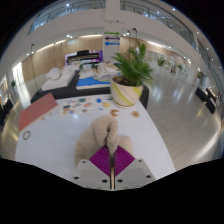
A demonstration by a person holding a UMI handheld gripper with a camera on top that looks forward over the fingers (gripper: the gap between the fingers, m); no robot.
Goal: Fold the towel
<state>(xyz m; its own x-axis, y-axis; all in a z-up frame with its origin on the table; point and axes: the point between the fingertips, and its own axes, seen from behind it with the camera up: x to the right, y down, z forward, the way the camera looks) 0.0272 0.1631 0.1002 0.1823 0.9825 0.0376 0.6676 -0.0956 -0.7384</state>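
A beige towel (pixel 99 134) lies bunched on the white table (pixel 50 140), just ahead of my fingers. My gripper (pixel 111 153) is low over the near side of the towel. Its two purple pads (pixel 101 159) are pressed together with a thin fold of the towel's edge pinched between them. The rest of the towel spreads out beyond the fingertips in a rumpled heap. The part under the fingers is hidden.
A potted plant in a yellow pot (pixel 126 92) stands beyond the towel at the table's far side. A reddish board (pixel 36 112) lies on the left. Several small round pieces (pixel 84 103) are scattered along the far edge. Floor and furniture lie beyond.
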